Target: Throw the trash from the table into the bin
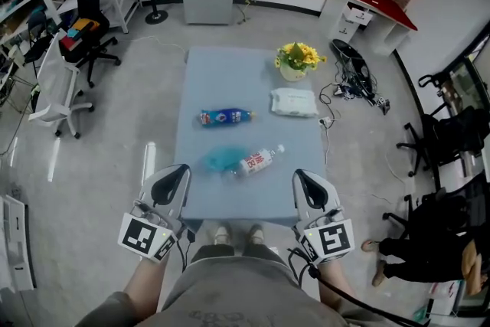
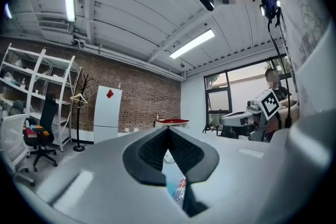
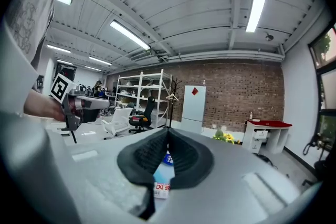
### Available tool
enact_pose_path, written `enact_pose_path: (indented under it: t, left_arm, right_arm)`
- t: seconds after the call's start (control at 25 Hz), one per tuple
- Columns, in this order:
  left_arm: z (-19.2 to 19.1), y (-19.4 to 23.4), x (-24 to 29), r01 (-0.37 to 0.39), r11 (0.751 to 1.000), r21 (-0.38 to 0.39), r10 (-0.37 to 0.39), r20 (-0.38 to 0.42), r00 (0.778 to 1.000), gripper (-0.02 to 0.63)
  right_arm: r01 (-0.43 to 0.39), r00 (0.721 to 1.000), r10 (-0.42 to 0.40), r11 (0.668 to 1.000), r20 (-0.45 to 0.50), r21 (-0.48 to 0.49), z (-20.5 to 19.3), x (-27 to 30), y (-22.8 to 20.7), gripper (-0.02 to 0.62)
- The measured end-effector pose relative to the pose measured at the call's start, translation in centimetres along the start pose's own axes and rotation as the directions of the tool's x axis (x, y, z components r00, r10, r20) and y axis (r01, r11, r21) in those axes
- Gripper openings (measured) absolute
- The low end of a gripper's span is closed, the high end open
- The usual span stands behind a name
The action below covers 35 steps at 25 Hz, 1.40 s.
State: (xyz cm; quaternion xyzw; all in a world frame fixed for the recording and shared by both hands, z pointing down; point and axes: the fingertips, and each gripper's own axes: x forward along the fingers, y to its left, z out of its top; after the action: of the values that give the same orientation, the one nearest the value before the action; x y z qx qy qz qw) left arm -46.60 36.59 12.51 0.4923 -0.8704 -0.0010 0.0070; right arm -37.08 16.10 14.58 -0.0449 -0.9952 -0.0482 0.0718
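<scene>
**Head view: both grippers closed and empty at the near edge of the desk**

The light blue desk (image 1: 222,73) is seen from above. The left gripper (image 1: 179,171) and the right gripper (image 1: 301,174) hover at its near edge, well apart, both pointing out over it. In each gripper view the jaws meet tip to tip and hold nothing.

The trash lies on the desk. A clear bottle with a red label (image 1: 259,161) is nearest the grippers, touching a crumpled teal piece of plastic (image 1: 220,158). A blue bottle (image 1: 225,116) lies on its side farther out, near the middle. Toward the far right of the desk sit a white packet (image 1: 294,102) and a pot of yellow flowers (image 1: 295,61).

The red-labelled bottle also shows through the gap below each pair of jaws.
</scene>
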Motion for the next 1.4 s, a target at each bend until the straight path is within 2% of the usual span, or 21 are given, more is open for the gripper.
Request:
enact_pose_path:
  t: [0.28,0.48,0.6,0.76,0.96,1.08,1.24,1.4]
  left_arm:
    - [0.2,-1.6,0.3,-0.046,0.999,0.004,0.047,-0.022,0.999,0.0]
    - [-0.2,-2.1,1.5,-0.063,0.998,-0.029,0.062,-0.028,0.998,0.0]
    - [-0.1,-2.3,2.6,-0.064,0.998,-0.018,0.064,-0.023,0.998,0.0]
    - [-0.4,-2.4,3.9,-0.07,0.997,-0.009,0.07,-0.024,0.997,0.0]
    - [-0.8,-1.4,5.2,-0.086,0.996,-0.029,0.085,-0.026,0.996,0.0]
    - [-1.4,-1.2,5.8,-0.085,0.996,-0.024,0.084,-0.042,0.996,0.0]
    - [-2.8,-1.1,6.7,-0.081,0.997,-0.019,0.079,-0.079,0.994,0.0]
    - [-3.6,-0.8,7.5,-0.068,0.996,-0.053,0.062,-0.093,0.994,0.0]
  right_arm:
    - [-0.069,0.998,0.069,0.998,0.006,0.008,-0.6,-0.2,-1.8,0.003]
    - [-0.11,0.994,0.11,0.994,-0.004,-0.005,-1.2,0.2,-3.2,0.003]
    - [-0.13,0.991,0.13,0.991,-0.011,-0.001,-1.3,0.9,-4.1,0.006]
    - [-0.193,0.981,0.194,0.98,-0.028,0.039,-1.6,2.0,-4.5,0.025]
    - [-0.247,0.966,0.243,0.968,-0.085,-0.044,-2.1,4.0,-4.7,0.056]
    - [-0.306,0.947,0.29,0.945,-0.137,-0.113,-2.5,5.2,-4.0,0.097]
    - [-0.407,0.903,0.353,0.884,-0.245,-0.229,-4.0,6.8,-2.8,0.18]
    - [-0.478,0.867,0.392,0.827,-0.308,-0.294,-5.2,8.3,-1.6,0.213]
